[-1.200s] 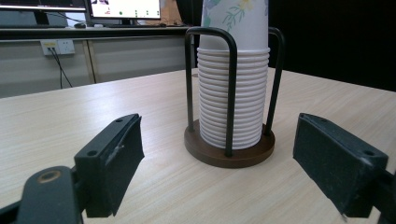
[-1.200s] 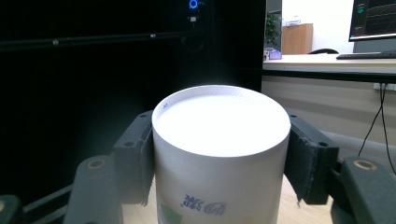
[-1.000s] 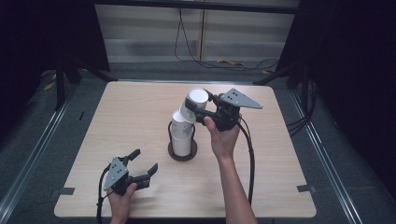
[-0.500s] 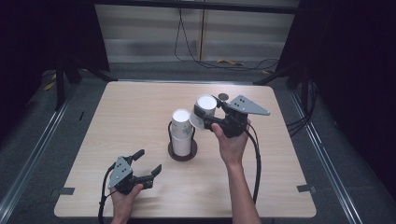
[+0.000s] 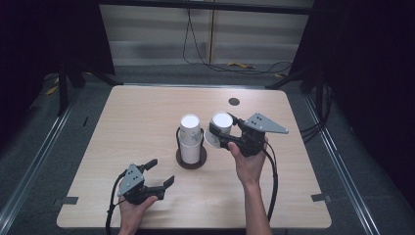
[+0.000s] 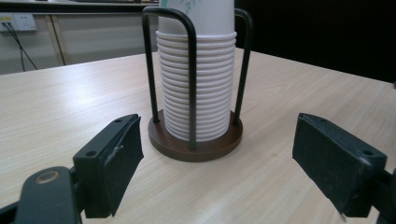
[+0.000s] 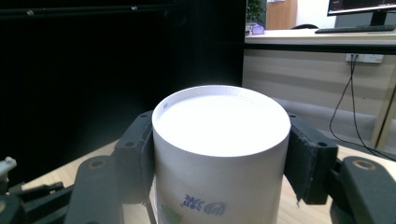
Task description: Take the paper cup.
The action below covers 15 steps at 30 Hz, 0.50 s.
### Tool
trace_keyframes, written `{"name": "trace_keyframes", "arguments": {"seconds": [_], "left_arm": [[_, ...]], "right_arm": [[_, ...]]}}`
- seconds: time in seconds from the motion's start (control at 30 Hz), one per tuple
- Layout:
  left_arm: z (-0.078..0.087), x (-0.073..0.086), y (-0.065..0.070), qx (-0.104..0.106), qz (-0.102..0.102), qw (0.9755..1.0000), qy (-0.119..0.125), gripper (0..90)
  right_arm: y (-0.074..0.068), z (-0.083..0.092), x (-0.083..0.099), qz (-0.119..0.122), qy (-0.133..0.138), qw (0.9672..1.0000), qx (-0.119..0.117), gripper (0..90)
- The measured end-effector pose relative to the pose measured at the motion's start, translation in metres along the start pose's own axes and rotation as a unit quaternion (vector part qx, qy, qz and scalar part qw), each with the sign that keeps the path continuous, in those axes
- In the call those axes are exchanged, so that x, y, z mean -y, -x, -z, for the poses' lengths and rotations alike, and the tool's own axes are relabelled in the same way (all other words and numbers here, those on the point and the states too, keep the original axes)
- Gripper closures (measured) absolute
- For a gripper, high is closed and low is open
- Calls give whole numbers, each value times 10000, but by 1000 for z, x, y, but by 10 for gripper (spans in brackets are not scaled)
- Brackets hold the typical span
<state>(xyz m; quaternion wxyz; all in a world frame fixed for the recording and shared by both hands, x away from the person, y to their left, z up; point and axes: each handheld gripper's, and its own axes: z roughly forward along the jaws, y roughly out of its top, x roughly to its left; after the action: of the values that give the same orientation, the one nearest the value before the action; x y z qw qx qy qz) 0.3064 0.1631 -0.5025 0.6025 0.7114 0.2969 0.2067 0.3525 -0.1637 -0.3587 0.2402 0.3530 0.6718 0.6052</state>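
A stack of white paper cups (image 5: 190,137) stands in a black wire holder with a round brown base (image 5: 191,160) at the table's middle. Just right of the stack, my right gripper (image 5: 219,131) is shut on a single white paper cup (image 5: 221,122), held bottom up above the table. In the right gripper view both pads (image 7: 135,154) press the cup's (image 7: 219,140) sides. My left gripper (image 5: 159,174) rests open near the front left, pointed at the holder. In the left gripper view its jaws stand wide, with the cup stack (image 6: 196,84) beyond them.
The light wooden table (image 5: 293,186) has dark floor and metal rails on both sides. A small dark disc (image 5: 234,101) lies near the far edge. Cables (image 5: 210,58) run along the floor behind the table.
My right gripper has carried the single cup to the right and down, away from the top of the stack. The left gripper has stayed about where it was.
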Motion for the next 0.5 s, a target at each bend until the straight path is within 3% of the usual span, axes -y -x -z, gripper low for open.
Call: {"name": "trace_keyframes", "arguments": {"seconds": [0.3,0.43,0.5], "left_arm": [[-2,-7,6,199,-25,9998,-42,159],[-2,-11,7,320,4,9995,-33,160],[-2,-12,8,333,-41,9994,-81,160]], "right_arm": [[-5,4,20,-53,-162,9998,-43,352],[-9,6,27,-150,-129,9997,-138,352],[-12,6,32,-110,-101,9995,-293,352]]}}
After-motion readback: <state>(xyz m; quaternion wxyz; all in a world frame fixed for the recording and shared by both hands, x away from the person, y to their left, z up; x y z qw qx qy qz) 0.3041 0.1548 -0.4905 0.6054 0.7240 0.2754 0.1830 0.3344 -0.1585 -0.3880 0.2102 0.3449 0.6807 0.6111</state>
